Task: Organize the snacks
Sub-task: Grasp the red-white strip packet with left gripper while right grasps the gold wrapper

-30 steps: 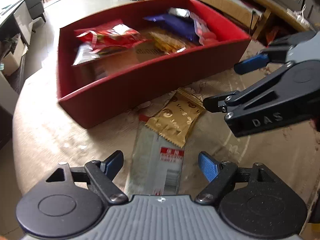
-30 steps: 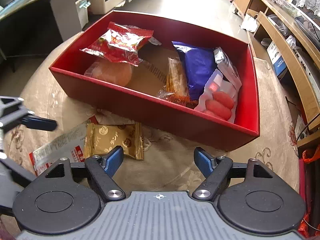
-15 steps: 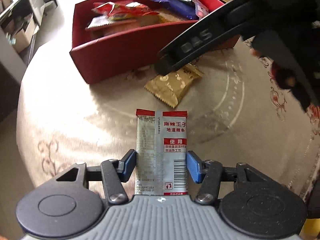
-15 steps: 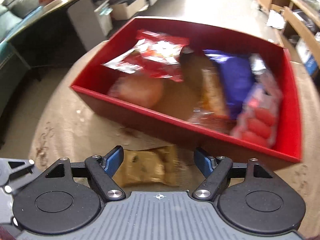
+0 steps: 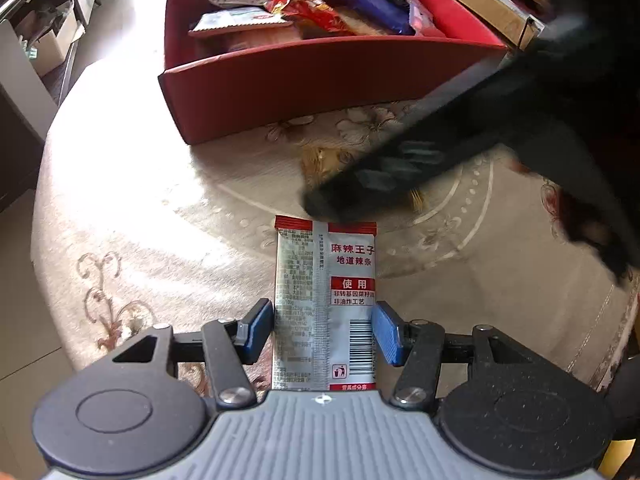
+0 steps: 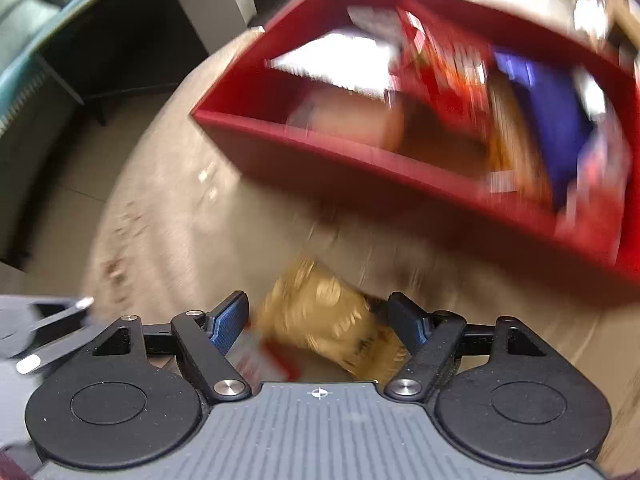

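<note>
The task looks mostly done but not finished. The open red cardboard box (image 5: 320,76), in the upper half of the left wrist view, already holds a heap of snacks: a red crinkled foil bag (image 5: 304,4), a dark blue foil bag (image 5: 372,4), a white flat packet (image 5: 236,20) at its left end, and others too jumbled to name. Two packets are outside it, on the beige embroidered tablecloth (image 5: 140,220) in front of the box's near wall. The first is a long silver sachet with red ends and printed text (image 5: 324,300), in the lower centre of the left wrist view; the left gripper (image 5: 324,330) has just closed its jaws on it, and the blue pads (image 5: 386,332) now press its two long edges, so it appears gripped, though it lies low over the cloth and is not yet carried to the box. The second is a small gold foil packet (image 6: 332,320), in the lower centre of the blurred right wrist view; the right gripper (image 6: 320,320) stands with its jaws spread either side of it, not clamped, so nothing is held there. In the left wrist view that gripper's black finger crosses over most of the gold packet. What is left, judging from this, is to lift both packets over the near wall and drop them among the others.
</note>
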The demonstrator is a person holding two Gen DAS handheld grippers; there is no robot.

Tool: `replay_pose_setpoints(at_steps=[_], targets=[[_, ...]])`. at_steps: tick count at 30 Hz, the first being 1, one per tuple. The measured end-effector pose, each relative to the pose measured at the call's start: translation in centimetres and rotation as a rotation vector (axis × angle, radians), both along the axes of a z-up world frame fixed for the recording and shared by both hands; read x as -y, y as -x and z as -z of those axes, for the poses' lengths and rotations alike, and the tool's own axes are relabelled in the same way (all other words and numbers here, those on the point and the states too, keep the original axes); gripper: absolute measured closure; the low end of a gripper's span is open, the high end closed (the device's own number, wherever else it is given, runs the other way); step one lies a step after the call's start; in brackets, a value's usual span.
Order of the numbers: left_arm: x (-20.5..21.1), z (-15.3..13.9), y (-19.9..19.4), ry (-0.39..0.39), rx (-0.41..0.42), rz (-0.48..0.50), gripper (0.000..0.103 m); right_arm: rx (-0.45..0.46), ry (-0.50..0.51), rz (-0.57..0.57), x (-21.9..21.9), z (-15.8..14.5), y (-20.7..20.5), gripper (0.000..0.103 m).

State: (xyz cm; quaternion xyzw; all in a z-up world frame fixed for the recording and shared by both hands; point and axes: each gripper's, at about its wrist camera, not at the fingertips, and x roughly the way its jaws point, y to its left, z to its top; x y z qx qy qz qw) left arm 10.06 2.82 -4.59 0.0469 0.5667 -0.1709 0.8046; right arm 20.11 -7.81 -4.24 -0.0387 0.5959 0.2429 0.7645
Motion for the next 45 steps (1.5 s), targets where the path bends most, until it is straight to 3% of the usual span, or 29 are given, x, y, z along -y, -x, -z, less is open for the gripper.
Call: replay_pose_setpoints(at_steps=[2,4,8,13,17,19,21,22,29,34,38,39,40,41,43,45], targets=[[-0.4,0.0,0.0,-0.001,-0.009,-0.012,0.052,-0.062,-0.05,0.01,1.1,-0.5,1.1,0.022],[-0.8,-0.1,0.0,0.0,-0.016,-0.031,0.052,-0.051,-0.058,0.002,1.9,-1.4,2.4,0.022],[-1.2,0.0,-0.2,0.008,-0.024,-0.054,0.052,0.105,0.101,-0.045,1.4,-2.6,2.8,0.021],[-1.2,0.0,-0.1,0.008,-0.025,-0.055,0.049,0.111,0.207,-0.128,-1.0,-0.4,1.0,0.025],[-1.1,0.3,-0.3,0.008,-0.024,-0.042,0.045,0.133,0.211,-0.18,-2.4,0.8,1.3,0.026],[-0.8,0.3,-0.4,-0.005,-0.019,-0.035,0.044,0.148,0.21,-0.151,-2.3,0.9,1.4,0.032],[-0.6,0.3,-0.3,-0.016,-0.014,-0.028,0.044,0.155,0.197,-0.111,-1.5,0.5,1.5,0.044],[-0.5,0.3,-0.3,-0.02,-0.011,-0.023,0.044,0.158,0.199,-0.088,-0.9,0.4,1.6,0.056],[0.7,0.6,-0.3,-0.071,0.015,-0.028,0.043,0.138,0.221,0.011,3.0,0.0,4.3,0.056],[1.9,1.0,-0.3,-0.117,0.048,-0.048,0.038,0.149,0.233,0.078,4.9,0.0,6.5,0.055],[1.8,1.4,0.4,-0.106,0.088,-0.108,0.034,0.196,0.246,0.111,4.6,-0.1,7.7,0.053],[1.9,1.5,0.7,-0.113,0.102,-0.121,0.029,0.21,0.254,0.114,4.5,-0.1,7.9,0.052],[2.0,1.7,0.9,-0.134,0.112,-0.142,0.013,0.22,0.262,0.12,4.5,-0.1,8.0,0.045],[1.8,2.1,1.1,-0.151,0.114,-0.174,0.005,0.228,0.269,0.134,4.5,-0.1,8.1,0.032],[1.0,2.6,1.1,-0.113,0.093,-0.231,0.001,0.224,0.269,0.15,5.1,0.2,8.0,0.021],[0.8,2.6,1.1,-0.106,0.09,-0.233,0.001,0.23,0.246,0.16,5.5,0.2,8.2,0.021]])
